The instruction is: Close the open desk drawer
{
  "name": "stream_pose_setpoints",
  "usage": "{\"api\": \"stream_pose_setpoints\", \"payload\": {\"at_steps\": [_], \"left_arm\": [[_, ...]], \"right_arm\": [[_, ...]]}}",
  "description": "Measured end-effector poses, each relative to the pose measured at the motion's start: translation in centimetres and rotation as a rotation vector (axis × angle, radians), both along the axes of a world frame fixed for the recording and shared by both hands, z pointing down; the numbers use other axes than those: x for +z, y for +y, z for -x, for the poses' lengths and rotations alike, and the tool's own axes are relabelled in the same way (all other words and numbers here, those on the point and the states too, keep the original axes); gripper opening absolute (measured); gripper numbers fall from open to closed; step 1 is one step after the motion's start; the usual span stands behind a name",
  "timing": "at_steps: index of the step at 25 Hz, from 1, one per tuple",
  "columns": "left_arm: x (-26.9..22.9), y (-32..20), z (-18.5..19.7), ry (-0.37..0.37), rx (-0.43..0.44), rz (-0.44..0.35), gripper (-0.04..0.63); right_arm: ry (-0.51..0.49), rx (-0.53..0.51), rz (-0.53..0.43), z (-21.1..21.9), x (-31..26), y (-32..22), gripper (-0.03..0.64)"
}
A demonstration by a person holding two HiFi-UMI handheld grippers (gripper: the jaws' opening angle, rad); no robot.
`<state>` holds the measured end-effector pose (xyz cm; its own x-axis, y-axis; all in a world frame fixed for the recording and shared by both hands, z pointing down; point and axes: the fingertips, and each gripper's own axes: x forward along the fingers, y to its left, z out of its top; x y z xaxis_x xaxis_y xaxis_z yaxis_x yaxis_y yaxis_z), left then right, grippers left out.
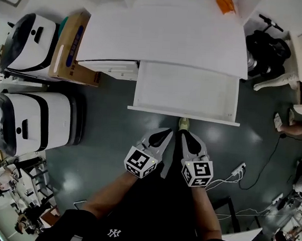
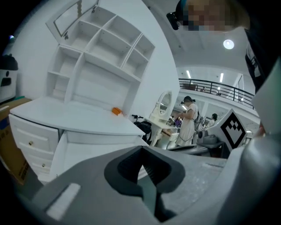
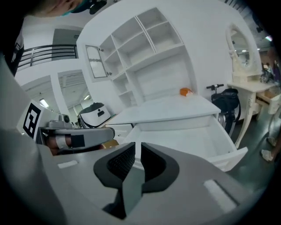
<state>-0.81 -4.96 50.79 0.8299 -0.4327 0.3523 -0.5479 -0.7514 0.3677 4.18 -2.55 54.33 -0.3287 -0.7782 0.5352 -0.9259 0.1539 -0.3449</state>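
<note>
Grey plastic tongs, both empty: the left gripper (image 1: 165, 131) has its black pads together, while the right gripper (image 1: 184, 135) stands narrowly apart. Directly ahead of both tips, near but not touching, lies the white open desk drawer (image 1: 184, 91), pulled well out from under the white desk top (image 1: 164, 38).

Risks, as judged: a push on one side only could skew and jam the drawer, and the tips could slide off its smooth front.

A yellow-green shoe toe (image 1: 184, 123) sits between tips and drawer front. A brown cardboard box (image 1: 69, 49) stands far left; a white power strip (image 1: 238, 169) lies right, both off the path.
</note>
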Motion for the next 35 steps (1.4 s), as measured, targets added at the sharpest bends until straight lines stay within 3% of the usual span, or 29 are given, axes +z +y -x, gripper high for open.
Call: {"api": "stream_pose_setpoints", "payload": {"at_steps": [7,15,24,26,35], "left_arm": [[9.3,-2.4,-0.9,-0.069,-0.007,0.07,0.0],[13.3,-2.1,-2.0,-0.085,0.014,0.097,0.0],[15.1,-1.6,-1.9,-0.099,0.009,0.117,0.0],[15.2,-1.7,-1.9,-0.098,0.006,0.12,0.0],[16.1,-2.0,-2.4,-0.101,-0.005,0.142,0.0]], "right_arm": [[-0.042,0.067,0.164,-1.5,11.0,-1.7,0.097],[-0.061,0.124,0.259,-2.1,18.2,-2.3,0.123],[-0.073,0.162,0.318,-1.7,22.4,-2.5,0.14],[-0.076,0.166,0.321,-1.8,22.6,-2.7,0.104],[-0.091,0.166,0.305,-2.1,22.6,-3.8,0.1]]}}
